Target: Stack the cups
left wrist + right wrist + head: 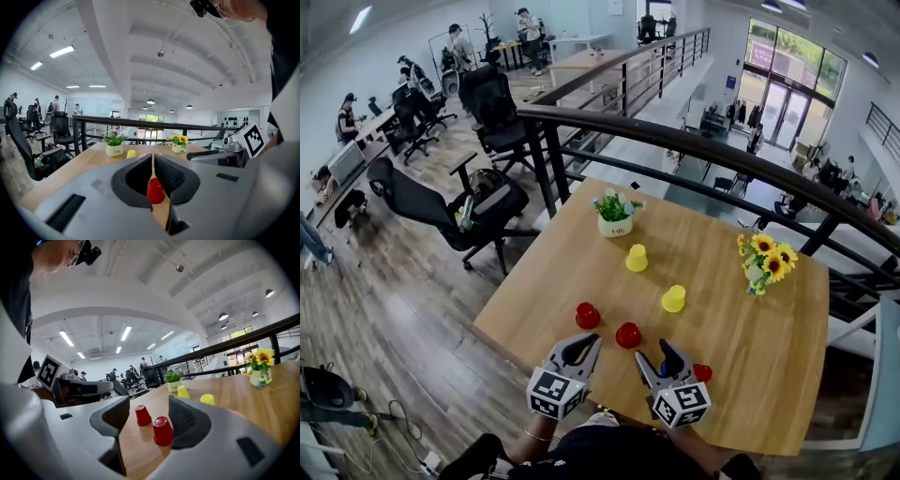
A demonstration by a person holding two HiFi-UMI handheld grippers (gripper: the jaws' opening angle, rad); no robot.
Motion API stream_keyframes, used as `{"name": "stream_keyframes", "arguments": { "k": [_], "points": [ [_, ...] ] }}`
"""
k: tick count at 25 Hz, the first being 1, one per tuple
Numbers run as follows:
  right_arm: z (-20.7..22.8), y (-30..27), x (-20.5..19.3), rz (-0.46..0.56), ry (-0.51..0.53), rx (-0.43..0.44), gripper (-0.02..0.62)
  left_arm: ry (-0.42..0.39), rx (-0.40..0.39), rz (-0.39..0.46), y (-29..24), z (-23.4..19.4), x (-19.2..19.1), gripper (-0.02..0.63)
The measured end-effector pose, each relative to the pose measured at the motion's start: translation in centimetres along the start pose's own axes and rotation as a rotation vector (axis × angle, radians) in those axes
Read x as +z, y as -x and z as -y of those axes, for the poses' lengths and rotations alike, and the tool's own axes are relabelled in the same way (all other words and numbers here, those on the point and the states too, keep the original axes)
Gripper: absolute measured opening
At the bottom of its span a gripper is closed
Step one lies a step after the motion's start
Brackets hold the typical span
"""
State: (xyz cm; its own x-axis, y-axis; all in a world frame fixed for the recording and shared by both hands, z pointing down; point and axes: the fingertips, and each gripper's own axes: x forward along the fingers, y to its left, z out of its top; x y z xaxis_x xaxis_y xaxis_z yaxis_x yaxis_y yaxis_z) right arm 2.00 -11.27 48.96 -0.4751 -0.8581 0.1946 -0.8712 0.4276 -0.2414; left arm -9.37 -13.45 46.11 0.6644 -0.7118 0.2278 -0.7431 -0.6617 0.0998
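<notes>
Three red cups stand upside down near the table's front edge: one (588, 315) at the left, one (628, 335) in the middle, one (702, 373) at the right. Farther back are two yellow cups (637, 258) (674, 299). My left gripper (587, 345) hovers just short of the left red cup (155, 190); its jaws stand almost together with only a thin slit, holding nothing. My right gripper (662, 354) is open, and the middle red cup (162, 431) sits on the table just ahead of its jaws, untouched. Another red cup (142, 415) stands behind it.
A white pot with a green plant (615, 214) stands at the table's far edge, and a vase of sunflowers (761, 261) at the right. A black railing (694, 145) runs behind the wooden table (769, 347). Office chairs (450, 211) stand on the floor to the left.
</notes>
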Motion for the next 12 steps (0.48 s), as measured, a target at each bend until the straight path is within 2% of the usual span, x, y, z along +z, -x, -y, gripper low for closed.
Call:
{"name": "stream_keyframes", "arguments": {
  "k": [5, 12],
  "points": [
    [-1.1, -3.9, -2.1, -0.087, 0.016, -0.027, 0.261, 0.013, 0.035, -0.012, 1.7, -3.2, -0.9, 0.025],
    [1.1, -8.5, -5.0, -0.145, 0.016, -0.157, 0.287, 0.009, 0.078, -0.003, 3.1, -8.5, -1.3, 0.025]
  ]
}}
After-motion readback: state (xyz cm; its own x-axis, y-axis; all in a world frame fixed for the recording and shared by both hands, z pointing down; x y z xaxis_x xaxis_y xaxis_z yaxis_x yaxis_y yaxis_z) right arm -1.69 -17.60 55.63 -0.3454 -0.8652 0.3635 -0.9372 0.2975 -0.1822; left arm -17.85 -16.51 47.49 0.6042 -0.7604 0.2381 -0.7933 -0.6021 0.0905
